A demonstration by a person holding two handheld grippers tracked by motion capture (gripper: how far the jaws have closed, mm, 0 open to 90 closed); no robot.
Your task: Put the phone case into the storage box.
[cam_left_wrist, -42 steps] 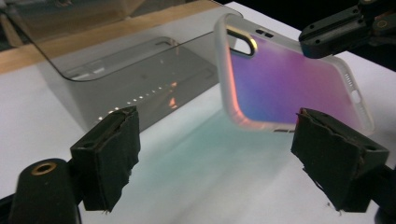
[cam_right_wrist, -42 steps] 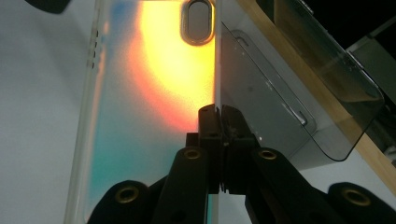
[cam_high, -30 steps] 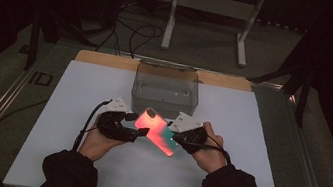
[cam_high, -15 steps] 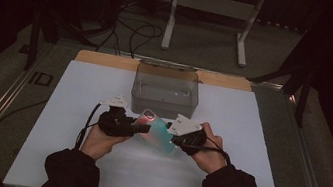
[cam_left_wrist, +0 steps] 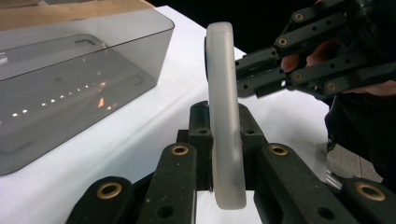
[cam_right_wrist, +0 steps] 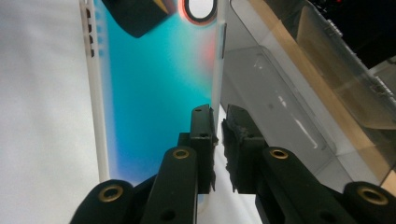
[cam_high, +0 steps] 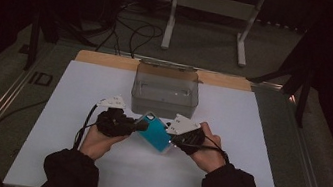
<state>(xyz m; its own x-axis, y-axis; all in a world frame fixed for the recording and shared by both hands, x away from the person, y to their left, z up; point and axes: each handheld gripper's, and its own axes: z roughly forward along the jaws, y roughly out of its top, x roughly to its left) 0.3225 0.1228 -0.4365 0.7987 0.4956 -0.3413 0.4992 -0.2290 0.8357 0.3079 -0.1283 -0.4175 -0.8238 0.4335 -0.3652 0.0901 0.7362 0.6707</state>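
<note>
At the near edge of the white worktop [cam_high: 248, 137], a person's left hand [cam_high: 96, 140] and right hand [cam_high: 206, 150] hold a teal phone case [cam_high: 155, 133] between them, clear of the surface and just in front of the smoky clear box [cam_high: 165, 91].

The left tongs [cam_high: 136, 125] have just been closing and now clamp the case; in the left gripper view they [cam_left_wrist: 224, 121] pinch it, with the case [cam_left_wrist: 223, 93] seen edge-on and upright. The right tongs [cam_high: 172, 137] have just been opening a little. In the right gripper view they [cam_right_wrist: 218, 126] stand nearly together with the case's side rim between them, but I cannot tell whether the pads press on it.

The likely trouble is the handover. If the right grip lets go while the left holds only one end, the case [cam_right_wrist: 154, 93] may swing down or twist out and drop to the worktop. It could also knock the box [cam_right_wrist: 280, 93], which stands close beside its rim.

The case's long axis runs roughly from one pair of tongs to the other. Its camera cut-out end is towards the left tongs and the box, and its coloured face is tilted upward.
</note>
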